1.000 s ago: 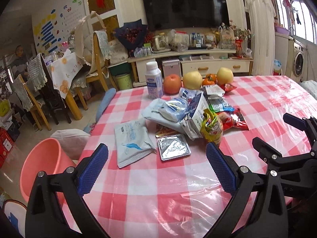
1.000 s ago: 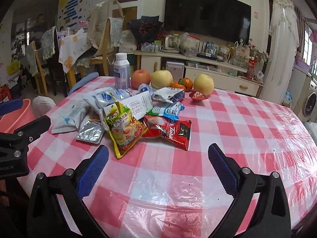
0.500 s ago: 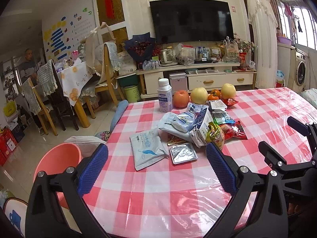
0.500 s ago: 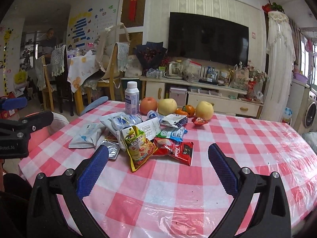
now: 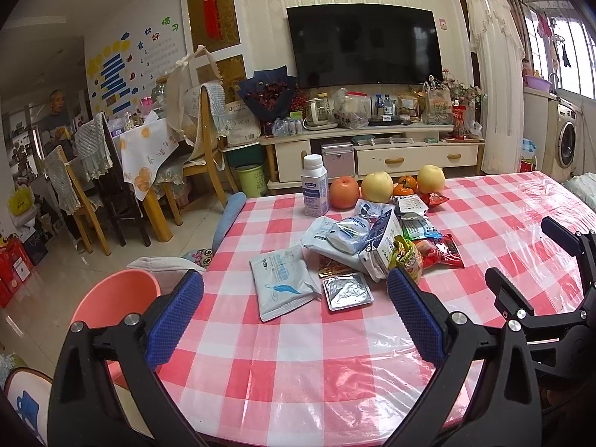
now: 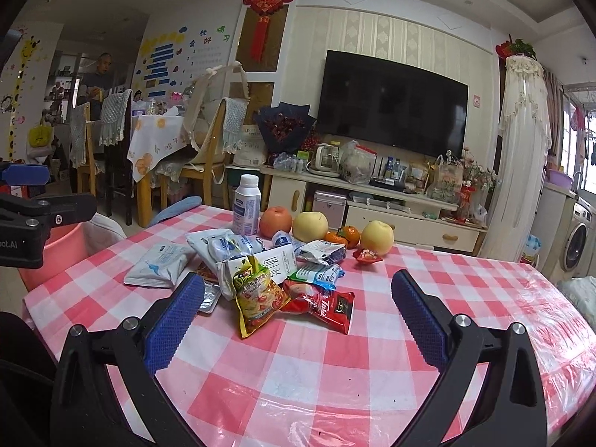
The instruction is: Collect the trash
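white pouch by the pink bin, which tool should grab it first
Left. The left tool is open and faces the white pouch, with the pink bin on its side of the table. The right tool, also open, faces the yellow bag instead.

Dark wall television (image 5: 363,44) over cream cabinet (image 5: 376,149), wooden dining chairs (image 5: 203,141) left, washing machine (image 5: 566,139) right

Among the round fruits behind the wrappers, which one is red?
The red apple, beside the white bottle. The two larger fruits are pale yellow; the small ones are orange.
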Demonstrator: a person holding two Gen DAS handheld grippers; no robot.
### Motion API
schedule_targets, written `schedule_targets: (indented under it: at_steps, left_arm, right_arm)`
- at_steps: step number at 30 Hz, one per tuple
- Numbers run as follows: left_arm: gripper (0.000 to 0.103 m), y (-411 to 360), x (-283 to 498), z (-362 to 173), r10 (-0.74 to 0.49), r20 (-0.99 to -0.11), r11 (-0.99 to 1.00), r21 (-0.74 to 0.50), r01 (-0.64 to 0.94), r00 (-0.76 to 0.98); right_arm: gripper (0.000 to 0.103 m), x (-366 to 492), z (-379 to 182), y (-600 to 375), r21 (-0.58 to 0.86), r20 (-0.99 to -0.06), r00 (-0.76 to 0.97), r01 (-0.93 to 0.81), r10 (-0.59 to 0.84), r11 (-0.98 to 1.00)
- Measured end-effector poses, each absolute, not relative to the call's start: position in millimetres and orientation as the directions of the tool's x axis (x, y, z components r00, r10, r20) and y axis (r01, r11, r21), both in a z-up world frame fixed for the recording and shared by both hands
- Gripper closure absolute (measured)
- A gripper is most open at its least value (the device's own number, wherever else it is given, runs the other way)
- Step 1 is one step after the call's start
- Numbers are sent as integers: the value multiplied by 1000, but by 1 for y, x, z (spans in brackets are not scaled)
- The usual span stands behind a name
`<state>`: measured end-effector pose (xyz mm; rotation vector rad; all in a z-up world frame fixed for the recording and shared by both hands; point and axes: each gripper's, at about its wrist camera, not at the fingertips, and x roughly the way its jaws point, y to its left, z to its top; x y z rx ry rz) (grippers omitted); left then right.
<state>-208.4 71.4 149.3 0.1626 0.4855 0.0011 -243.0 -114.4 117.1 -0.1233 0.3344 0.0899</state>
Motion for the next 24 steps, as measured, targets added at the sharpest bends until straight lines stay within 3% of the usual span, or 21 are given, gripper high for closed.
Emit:
schedule_targets:
  at_steps: [24]
  left_arm:
    - [3, 67, -198, 125, 36, -535, 988, 144, 49, 844]
  right_arm:
    - [4, -216, 98, -147, 52, -527, 840, -124, 132, 991]
